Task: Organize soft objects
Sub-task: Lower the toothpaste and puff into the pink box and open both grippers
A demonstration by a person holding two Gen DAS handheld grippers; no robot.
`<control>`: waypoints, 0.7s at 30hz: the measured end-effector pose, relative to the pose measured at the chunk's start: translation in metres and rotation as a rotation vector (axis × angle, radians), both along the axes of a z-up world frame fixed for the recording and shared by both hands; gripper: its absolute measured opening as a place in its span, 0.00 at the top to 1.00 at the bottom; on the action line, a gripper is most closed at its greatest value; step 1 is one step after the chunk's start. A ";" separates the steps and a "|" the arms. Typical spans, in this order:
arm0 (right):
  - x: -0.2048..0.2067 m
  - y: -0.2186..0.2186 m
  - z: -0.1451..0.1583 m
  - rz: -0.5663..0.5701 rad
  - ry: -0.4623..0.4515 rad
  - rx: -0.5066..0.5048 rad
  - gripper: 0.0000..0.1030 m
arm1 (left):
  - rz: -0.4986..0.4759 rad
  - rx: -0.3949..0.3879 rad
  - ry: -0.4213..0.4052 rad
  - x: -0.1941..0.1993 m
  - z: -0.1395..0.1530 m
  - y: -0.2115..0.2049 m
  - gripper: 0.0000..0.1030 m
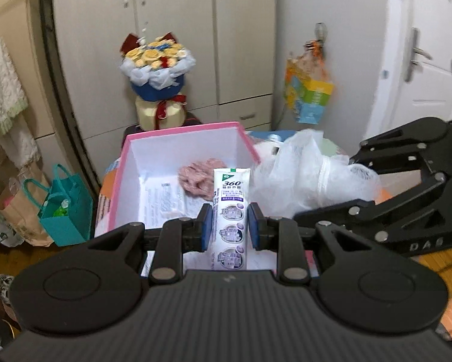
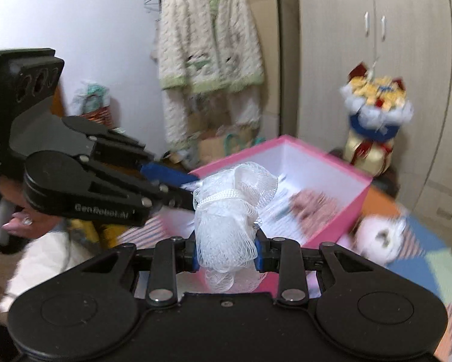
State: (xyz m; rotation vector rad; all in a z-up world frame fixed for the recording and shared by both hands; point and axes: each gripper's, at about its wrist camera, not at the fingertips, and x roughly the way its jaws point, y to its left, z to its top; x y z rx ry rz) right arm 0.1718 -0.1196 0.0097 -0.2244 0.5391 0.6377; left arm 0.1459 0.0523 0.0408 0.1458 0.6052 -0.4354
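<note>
My left gripper [image 1: 229,226] is shut on a white toothpaste tube [image 1: 230,208] and holds it upright over the near edge of a pink box [image 1: 183,131] with a white inside. A pink scrunchie [image 1: 197,181] lies in the box. My right gripper [image 2: 227,252] is shut on a white mesh bath sponge [image 2: 230,208], held just in front of the box [image 2: 331,211]. The sponge also shows in the left wrist view [image 1: 298,172], right of the box. The left gripper's body [image 2: 84,181] shows at the left of the right wrist view.
A white plush toy [image 2: 379,238] lies right of the box on a coloured patchwork cover [image 2: 431,259]. A flower bouquet [image 1: 155,69] stands behind the box by the wardrobe. A teal bag [image 1: 66,208] and paper bags sit on the floor at left. A robe [image 2: 207,45] hangs on the wall.
</note>
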 end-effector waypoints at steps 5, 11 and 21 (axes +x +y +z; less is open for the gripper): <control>0.051 0.013 -0.014 -0.013 0.045 -0.038 0.65 | 0.075 -0.005 0.021 0.051 -0.018 0.003 0.77; 0.102 0.030 -0.040 0.070 0.149 -0.121 0.65 | 0.144 0.051 0.119 0.104 -0.051 0.004 0.77; 0.137 0.051 -0.062 0.093 0.157 -0.286 0.61 | 0.150 0.102 0.268 0.141 -0.076 0.000 0.77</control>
